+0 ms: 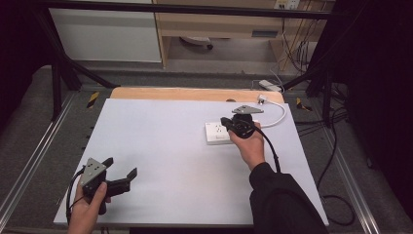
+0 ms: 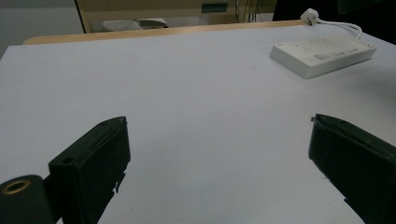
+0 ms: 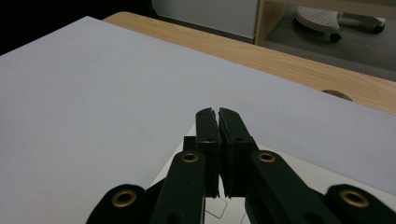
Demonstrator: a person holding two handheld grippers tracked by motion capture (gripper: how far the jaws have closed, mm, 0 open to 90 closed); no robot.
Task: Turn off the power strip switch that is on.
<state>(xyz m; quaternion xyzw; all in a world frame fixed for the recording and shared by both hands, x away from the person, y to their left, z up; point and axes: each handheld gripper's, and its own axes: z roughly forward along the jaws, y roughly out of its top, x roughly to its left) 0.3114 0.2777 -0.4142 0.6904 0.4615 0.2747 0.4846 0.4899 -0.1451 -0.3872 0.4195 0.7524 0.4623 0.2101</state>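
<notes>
Matte black right hand-held gripper (image 3: 218, 114) pinched empty over flat white power strip (image 1: 220, 132); left (image 1: 122, 171) wide

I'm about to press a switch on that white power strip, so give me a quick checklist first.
1. Right gripper jaws shut, nothing between them: ok.
2. Right gripper over the power strip: ok.
3. Tips touching the strip: cannot tell.
4. Left gripper open, near the table's front-left corner, away from the strip: ok.
5. Strip lying flat on the white table: ok.
6. Cable plugged in anywhere: cannot tell.
</notes>
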